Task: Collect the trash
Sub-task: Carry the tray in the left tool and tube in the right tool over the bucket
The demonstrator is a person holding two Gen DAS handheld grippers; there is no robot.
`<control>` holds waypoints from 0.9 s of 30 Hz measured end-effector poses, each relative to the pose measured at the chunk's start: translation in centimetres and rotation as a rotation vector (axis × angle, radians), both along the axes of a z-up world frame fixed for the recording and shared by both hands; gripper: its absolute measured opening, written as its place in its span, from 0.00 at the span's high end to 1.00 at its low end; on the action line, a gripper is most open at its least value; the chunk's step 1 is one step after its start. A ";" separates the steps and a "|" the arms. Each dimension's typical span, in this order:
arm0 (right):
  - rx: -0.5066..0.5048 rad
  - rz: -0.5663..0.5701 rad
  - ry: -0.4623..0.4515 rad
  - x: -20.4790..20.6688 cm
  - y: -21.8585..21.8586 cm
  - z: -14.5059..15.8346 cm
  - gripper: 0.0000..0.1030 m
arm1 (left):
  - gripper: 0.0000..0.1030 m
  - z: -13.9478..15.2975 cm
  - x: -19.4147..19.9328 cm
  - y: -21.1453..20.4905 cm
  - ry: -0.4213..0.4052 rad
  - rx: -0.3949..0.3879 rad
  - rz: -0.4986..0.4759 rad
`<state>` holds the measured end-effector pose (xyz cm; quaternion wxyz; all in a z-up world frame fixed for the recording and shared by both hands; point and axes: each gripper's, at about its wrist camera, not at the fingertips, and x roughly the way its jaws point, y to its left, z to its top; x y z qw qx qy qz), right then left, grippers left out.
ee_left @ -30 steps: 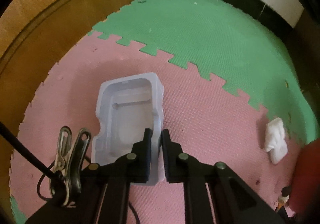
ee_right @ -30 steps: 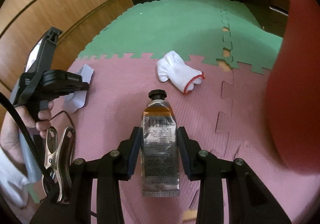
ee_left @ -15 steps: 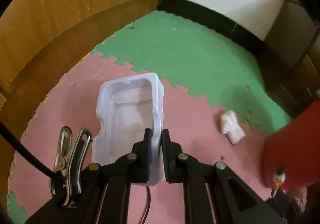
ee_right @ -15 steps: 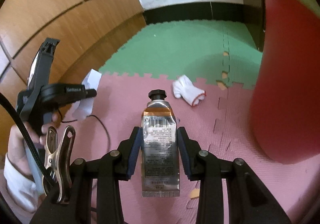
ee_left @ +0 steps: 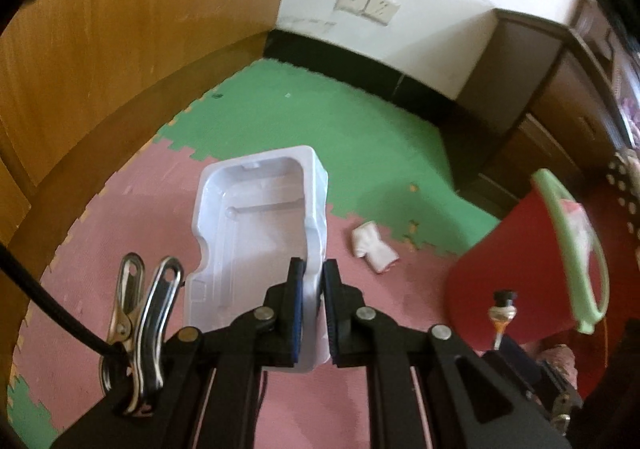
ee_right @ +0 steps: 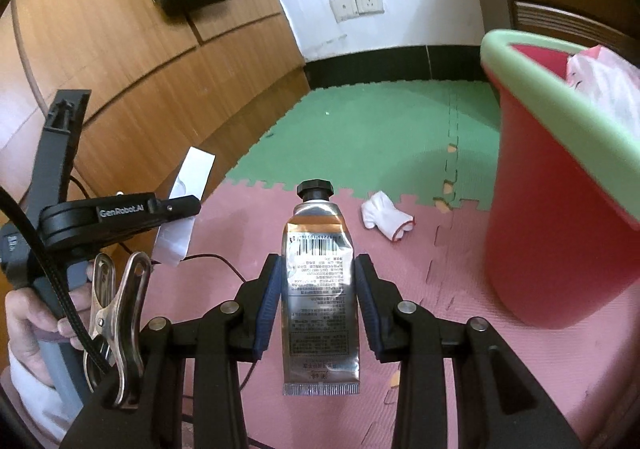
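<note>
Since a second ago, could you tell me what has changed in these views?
Both hand-held grippers rose and tilted up, bringing the wall sockets and red bin into view. The left stays clamped on the white plastic tray, the right on the metal tube. The white glove lies unmoved.

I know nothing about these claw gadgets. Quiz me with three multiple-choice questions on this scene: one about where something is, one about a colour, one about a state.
1. The white glove lies on:
A pink mat
B green mat
C wooden cabinet

2. The red plastic bin has a rim coloured:
A black
B light green
C yellow

3. The right claw is:
A open and empty
B clamped on a silver tube
C clamped on a glove

Answers:
1 A, pink foam lies under it.
2 B, a green band tops the bin.
3 B, both pads press the silver tube.
</note>
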<state>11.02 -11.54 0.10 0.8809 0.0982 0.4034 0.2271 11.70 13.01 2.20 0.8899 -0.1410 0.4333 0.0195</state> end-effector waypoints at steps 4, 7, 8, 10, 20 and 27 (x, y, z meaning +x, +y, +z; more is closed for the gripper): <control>0.021 -0.013 -0.027 -1.1 -1.0 1.5 0.64 | 0.91 2.2 -1.1 -2.0 -0.040 -0.004 -0.038; 0.034 -0.027 -0.051 -1.8 -1.9 2.7 0.64 | 0.91 3.6 -1.8 -3.6 -0.064 0.006 -0.068; 0.040 -0.033 -0.061 -2.1 -2.2 3.2 0.64 | 0.91 4.1 -2.0 -4.3 -0.071 0.009 -0.078; 0.051 -0.044 -0.077 -2.6 -3.0 4.0 0.64 | 0.91 4.7 -2.2 -5.3 -0.078 0.010 -0.096; 0.082 -0.130 -0.124 -4.4 -7.4 7.0 0.64 | 0.91 7.5 -3.4 -11.9 -0.103 0.017 -0.214; 0.049 -0.218 -0.150 -3.5 -11.8 9.2 0.64 | 0.91 9.1 -2.5 -17.2 -0.108 0.016 -0.291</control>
